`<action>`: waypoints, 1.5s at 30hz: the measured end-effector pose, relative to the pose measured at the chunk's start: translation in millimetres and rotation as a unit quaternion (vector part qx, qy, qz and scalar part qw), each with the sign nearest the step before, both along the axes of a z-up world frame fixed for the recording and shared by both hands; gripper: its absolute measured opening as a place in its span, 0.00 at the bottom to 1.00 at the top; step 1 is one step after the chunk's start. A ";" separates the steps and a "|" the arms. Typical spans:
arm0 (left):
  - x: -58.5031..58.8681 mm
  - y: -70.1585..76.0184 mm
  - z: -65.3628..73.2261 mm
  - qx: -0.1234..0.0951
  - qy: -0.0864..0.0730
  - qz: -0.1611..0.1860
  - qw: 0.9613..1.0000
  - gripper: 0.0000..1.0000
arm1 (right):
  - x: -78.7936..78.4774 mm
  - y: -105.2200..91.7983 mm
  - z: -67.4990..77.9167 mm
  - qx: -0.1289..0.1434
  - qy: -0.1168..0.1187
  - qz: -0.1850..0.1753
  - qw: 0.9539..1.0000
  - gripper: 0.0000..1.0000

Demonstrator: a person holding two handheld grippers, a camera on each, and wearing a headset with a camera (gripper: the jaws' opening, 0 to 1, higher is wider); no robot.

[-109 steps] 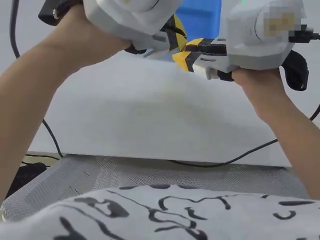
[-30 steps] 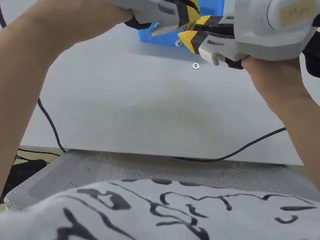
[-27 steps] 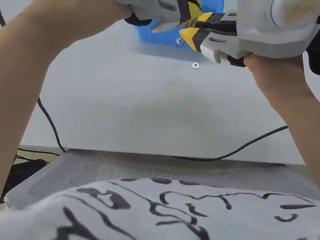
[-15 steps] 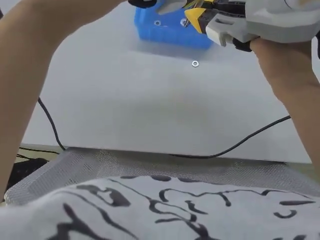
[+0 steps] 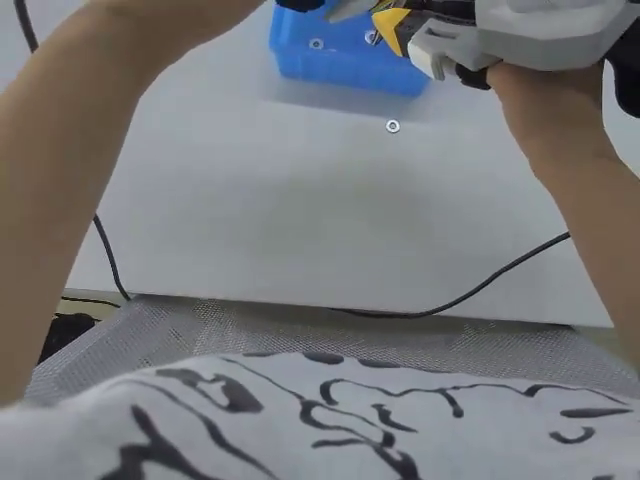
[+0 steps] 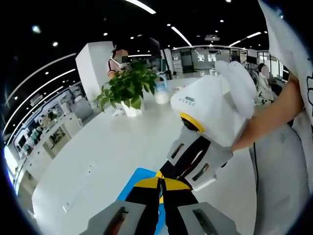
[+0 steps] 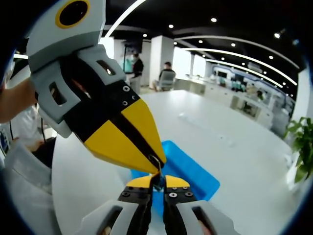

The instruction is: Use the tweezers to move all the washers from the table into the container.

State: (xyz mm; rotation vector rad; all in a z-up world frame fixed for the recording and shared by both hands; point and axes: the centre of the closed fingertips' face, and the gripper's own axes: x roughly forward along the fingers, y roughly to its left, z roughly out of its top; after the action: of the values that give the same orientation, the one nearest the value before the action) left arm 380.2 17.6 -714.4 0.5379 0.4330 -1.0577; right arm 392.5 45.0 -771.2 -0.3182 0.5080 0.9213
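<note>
A blue container stands at the table's far side with two washers in it. One more washer lies on the white table just in front of it. Both grippers meet tip to tip above the container. In the right gripper view, my right gripper is shut on a thin metal piece, apparently the tweezers. That piece sticks out of the left gripper's shut yellow tips. My left gripper shows shut jaws in its own view, with the right gripper's white body just beyond.
A black cable runs along the table's near edge, and another hangs at the left. The person's forearms reach in from both sides. A potted plant stands far back on the table.
Both grippers have moved away from me, from in front of the container to above it. The washer on the table has stayed put. The head camera has tilted.
</note>
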 end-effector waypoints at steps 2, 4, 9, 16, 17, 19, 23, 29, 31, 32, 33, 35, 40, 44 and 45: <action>1.5 -0.8 -3.9 0.000 0.004 0.002 1.000 0.00 | 0.9 -0.1 -4.2 0.006 0.010 -0.004 1.000 0.03; 3.0 -1.3 -6.5 -0.001 0.005 0.004 1.000 0.00 | 2.6 -0.8 -7.1 0.006 0.009 -0.006 1.000 0.03; 6.6 -2.5 -18.4 0.001 0.010 0.010 1.000 0.00 | 6.5 -2.1 -20.0 -0.002 0.025 -0.014 1.000 0.03; 1.7 -3.6 -20.3 -0.001 0.018 0.016 1.000 0.00 | 5.9 -2.0 -27.8 -0.017 0.021 -0.012 1.000 0.03; 1.4 -3.6 -20.4 -0.001 0.018 0.016 1.000 0.00 | 5.8 -1.6 -27.4 -0.020 0.017 -0.011 1.000 0.03; 0.4 -4.5 -20.5 -0.003 0.021 0.018 1.000 0.00 | 6.4 -1.3 -28.1 -0.022 0.019 -0.011 1.000 0.03; 2.8 -2.2 -22.7 -0.006 0.019 0.024 1.000 0.00 | 6.8 -1.1 -28.9 -0.018 0.025 -0.015 0.999 0.04; 5.7 2.2 -28.2 -0.009 0.022 0.032 0.999 0.00 | 5.3 -0.7 -32.6 -0.021 0.035 -0.018 0.999 0.04; 5.3 2.3 -30.3 -0.009 0.025 0.033 0.999 0.00 | 4.8 -1.3 -35.0 -0.022 0.038 -0.020 0.999 0.04; 4.6 1.7 -30.5 -0.008 0.025 0.032 0.999 0.00 | 4.0 -1.3 -35.6 -0.022 0.040 -0.020 0.999 0.04; 3.5 1.1 -31.0 -0.006 0.024 0.031 0.999 0.00 | 3.0 -1.4 -36.2 -0.021 0.042 -0.021 0.999 0.04; 3.3 0.7 -30.9 -0.007 0.024 0.031 0.999 0.00 | 2.1 -1.7 -35.8 -0.018 0.042 -0.023 0.999 0.04; 4.5 1.6 -30.3 -0.007 0.023 0.035 0.999 0.00 | 1.0 -2.0 -33.5 0.002 0.059 -0.035 0.998 0.05; 2.5 1.8 -24.7 -0.016 0.022 0.036 0.999 0.00 | 0.1 -3.0 -25.2 0.028 0.066 -0.049 0.996 0.06; 1.9 1.9 -23.4 -0.016 0.022 0.036 0.999 0.00 | -0.3 -3.8 -23.5 0.030 0.065 -0.050 0.996 0.06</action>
State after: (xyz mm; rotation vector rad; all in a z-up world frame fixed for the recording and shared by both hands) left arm 382.1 19.4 -737.8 0.4674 0.4690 -1.0066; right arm 392.2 41.3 -794.8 -0.1763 0.6095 0.8618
